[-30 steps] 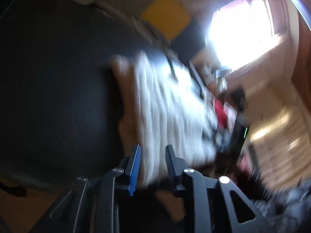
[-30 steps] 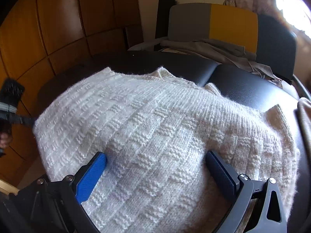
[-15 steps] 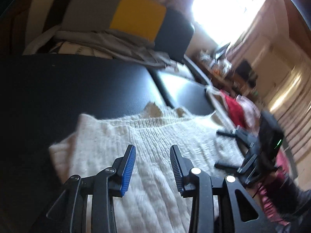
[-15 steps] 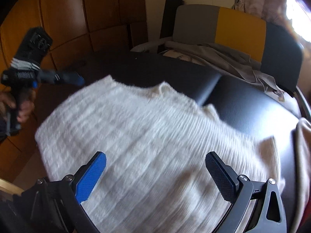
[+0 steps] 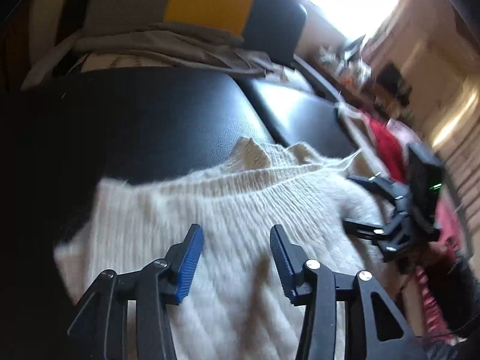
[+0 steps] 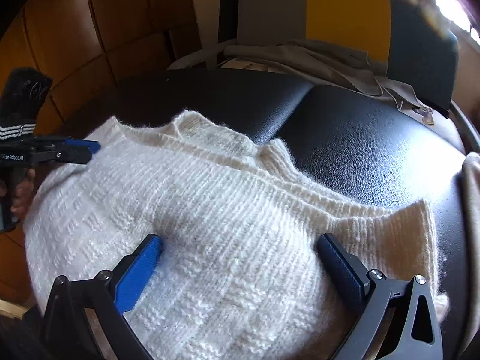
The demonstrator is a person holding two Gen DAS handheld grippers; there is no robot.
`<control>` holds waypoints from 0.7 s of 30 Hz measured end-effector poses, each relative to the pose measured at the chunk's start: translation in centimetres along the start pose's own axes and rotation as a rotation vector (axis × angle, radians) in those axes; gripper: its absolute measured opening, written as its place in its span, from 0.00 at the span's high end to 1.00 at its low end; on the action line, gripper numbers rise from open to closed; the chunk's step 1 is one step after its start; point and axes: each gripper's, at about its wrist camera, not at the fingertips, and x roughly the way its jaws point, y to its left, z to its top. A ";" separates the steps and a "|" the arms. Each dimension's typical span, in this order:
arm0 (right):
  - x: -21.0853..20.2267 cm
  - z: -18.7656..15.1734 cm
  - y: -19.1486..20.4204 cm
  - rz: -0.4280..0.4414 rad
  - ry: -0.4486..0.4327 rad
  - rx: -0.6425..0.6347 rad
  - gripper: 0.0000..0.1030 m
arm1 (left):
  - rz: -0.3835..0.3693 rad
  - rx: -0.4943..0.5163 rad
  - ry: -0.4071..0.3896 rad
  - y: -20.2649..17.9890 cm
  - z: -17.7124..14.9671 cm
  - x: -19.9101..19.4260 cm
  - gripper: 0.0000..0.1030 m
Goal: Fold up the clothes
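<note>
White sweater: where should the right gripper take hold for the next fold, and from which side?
Probably the loose ribbed corner of the white sweater at its right edge. It lies thin and flat on the black cushion, clear of the bulk. Bring the open right gripper in low from the right.

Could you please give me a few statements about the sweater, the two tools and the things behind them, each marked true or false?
1. The white sweater lies on a black padded surface. True.
2. The right tool is shut on the sweater. False: its fingers stand wide apart over the knit.
3. The left tool is open, with nothing between its fingers. True.
4. The cushion behind the surface is red and green. False: it is grey, yellow and dark.
5. Beige cloth is heaped at the far edge of the surface. True.
</note>
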 end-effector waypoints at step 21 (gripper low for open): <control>-0.3 2.1 2.2 -0.150 -0.028 -0.059 0.80 | 0.085 -0.028 -0.205 -1.2 0.9 0.6 0.96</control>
